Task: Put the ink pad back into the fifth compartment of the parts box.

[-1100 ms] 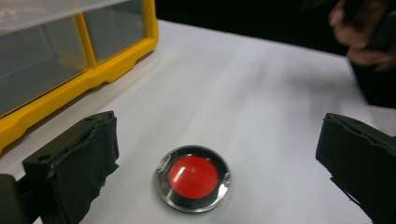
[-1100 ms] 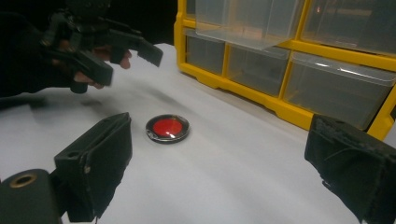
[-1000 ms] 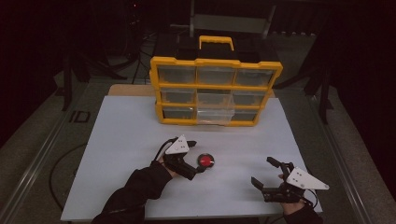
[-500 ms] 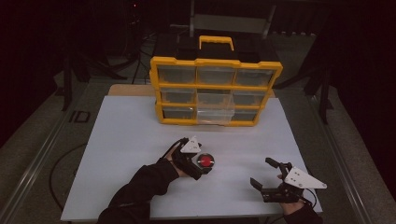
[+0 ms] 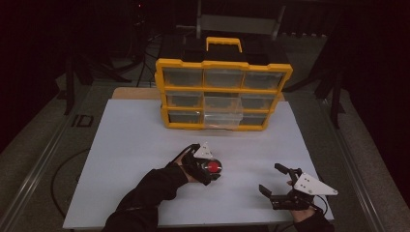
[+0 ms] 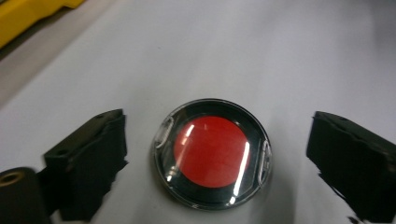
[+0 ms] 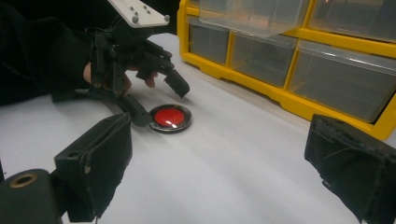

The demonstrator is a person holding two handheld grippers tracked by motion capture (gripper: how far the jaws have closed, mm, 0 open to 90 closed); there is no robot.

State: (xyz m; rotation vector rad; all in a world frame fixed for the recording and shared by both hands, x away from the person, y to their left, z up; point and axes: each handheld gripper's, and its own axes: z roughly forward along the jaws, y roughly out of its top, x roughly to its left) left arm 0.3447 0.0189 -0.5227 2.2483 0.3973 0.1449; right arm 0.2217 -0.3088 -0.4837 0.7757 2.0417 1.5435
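Left gripper (image 6: pixel 215 163) gapes around the red disc (image 6: pixel 212 151); right gripper (image 5: pixel 276 182) gapes empty.

Dim room — grey floor (image 5: pixel 34 145) (dark beyond), white table (image 5: pixel 135 145).

Count taken from the high view. One white rectangular table top (image 5: pixel 135 145) occupies the centre of the frame. One yellow plastic drawer organiser (image 5: pixel 223 94) with a yellow carry handle stands at upper centre; it holds nine clear plastic drawers in three rows of three, one of them, the middle drawer (image 5: pixel 223 111), pulled out. One round black-rimmed case with a red disc under a clear lid (image 5: pixel 213 167) lies at lower centre. Two black two-jaw grippers are present: left gripper (image 5: pixel 212 169) at lower centre, right gripper (image 5: pixel 273 180) at lower right.
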